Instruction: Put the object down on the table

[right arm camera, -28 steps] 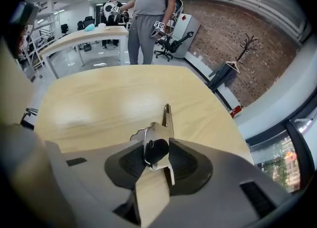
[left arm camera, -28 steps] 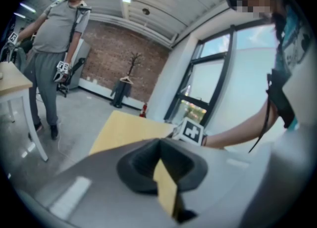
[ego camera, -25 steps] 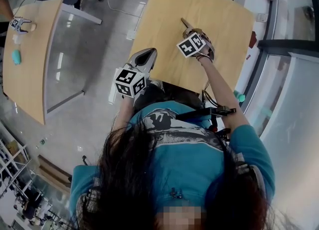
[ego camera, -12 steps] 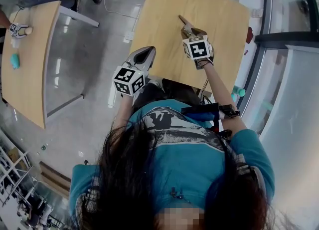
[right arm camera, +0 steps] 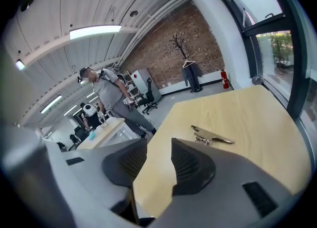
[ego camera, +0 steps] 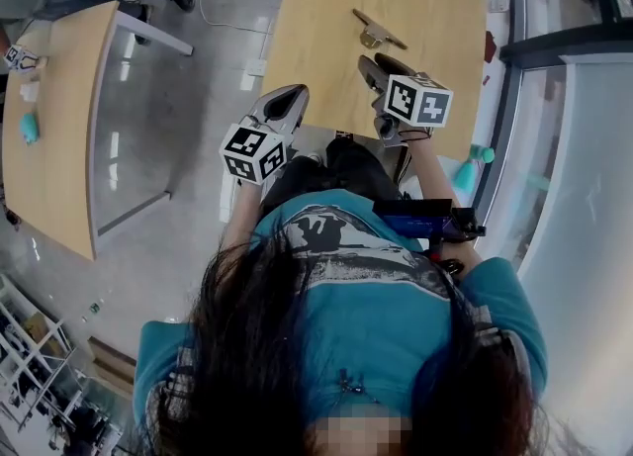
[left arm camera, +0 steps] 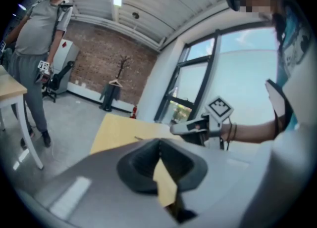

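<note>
Metal clip (right arm camera: 212, 135) lies ahead of the right gripper (right arm camera: 159, 148), its spread empty jaws closing.

Left gripper (ego camera: 285, 100) is held close before the chest, jaws together. Right gripper (ego camera: 376, 64) reaches further forward on a half-stretched arm (ego camera: 432, 179), its jaws apart, closing, with nothing between them.
</note>
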The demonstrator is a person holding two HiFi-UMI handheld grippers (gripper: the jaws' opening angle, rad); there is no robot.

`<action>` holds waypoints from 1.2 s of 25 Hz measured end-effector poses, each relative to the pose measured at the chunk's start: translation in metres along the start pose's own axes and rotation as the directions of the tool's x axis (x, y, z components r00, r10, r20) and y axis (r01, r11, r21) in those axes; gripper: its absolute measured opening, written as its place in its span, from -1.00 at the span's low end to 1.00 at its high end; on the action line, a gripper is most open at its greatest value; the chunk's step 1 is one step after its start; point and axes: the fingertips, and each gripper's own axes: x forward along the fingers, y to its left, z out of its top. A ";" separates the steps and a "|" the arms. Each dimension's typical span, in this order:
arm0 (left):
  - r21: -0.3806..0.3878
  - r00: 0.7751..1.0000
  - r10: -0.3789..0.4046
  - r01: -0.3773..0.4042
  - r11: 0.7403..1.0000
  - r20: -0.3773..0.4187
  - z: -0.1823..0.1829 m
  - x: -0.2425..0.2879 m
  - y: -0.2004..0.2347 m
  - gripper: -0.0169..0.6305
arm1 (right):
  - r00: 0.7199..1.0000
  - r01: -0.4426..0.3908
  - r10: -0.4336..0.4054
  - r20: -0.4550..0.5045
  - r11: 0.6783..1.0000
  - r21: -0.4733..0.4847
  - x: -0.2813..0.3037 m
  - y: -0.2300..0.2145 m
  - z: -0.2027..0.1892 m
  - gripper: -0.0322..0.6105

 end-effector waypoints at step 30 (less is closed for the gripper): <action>0.067 0.961 -0.275 0.276 0.959 -0.022 -0.059 -0.089 -0.145 -0.94 | 0.972 0.028 -0.099 0.212 0.948 0.316 -0.188 0.073 -0.163 -0.84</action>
